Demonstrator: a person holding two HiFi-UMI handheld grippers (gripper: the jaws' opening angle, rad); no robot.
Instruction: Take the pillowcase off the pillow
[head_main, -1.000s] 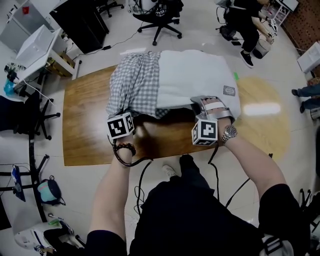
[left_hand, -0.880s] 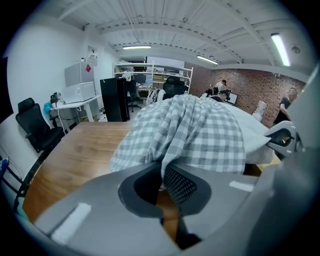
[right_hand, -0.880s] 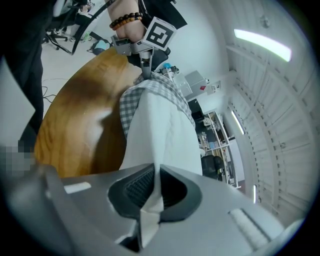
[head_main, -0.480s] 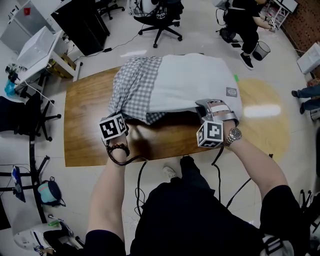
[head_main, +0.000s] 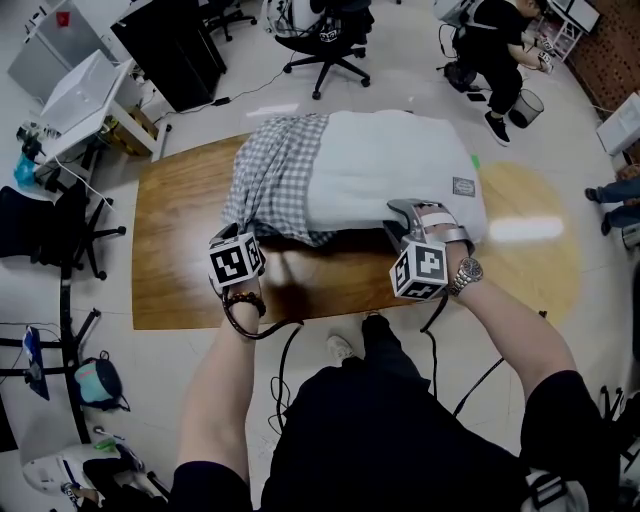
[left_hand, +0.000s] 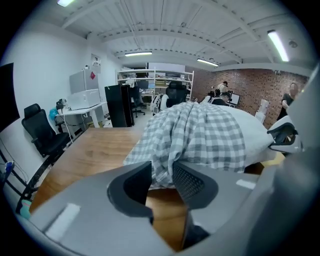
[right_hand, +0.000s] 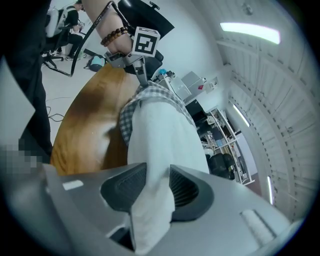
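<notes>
The pillow (head_main: 400, 165) lies lengthwise along the far edge of the table (head_main: 180, 250), with the pillowcase (head_main: 275, 180) bunched on its left end. Both pairs of jaws have just been opening: the left hand-held gripper (left_hand: 161, 175) is loose around the pillowcase hem, the right hand-held gripper (right_hand: 157, 175) around the pillow's near corner.

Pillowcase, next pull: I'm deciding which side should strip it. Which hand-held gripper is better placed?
Left. The left hand-held gripper has the checked pillowcase edge between its jaws. The right hand-held gripper straddles the white pillow, so it is better suited to anchoring. Both sets of jaws have just been opening, so each must likely close before pulling.
</notes>
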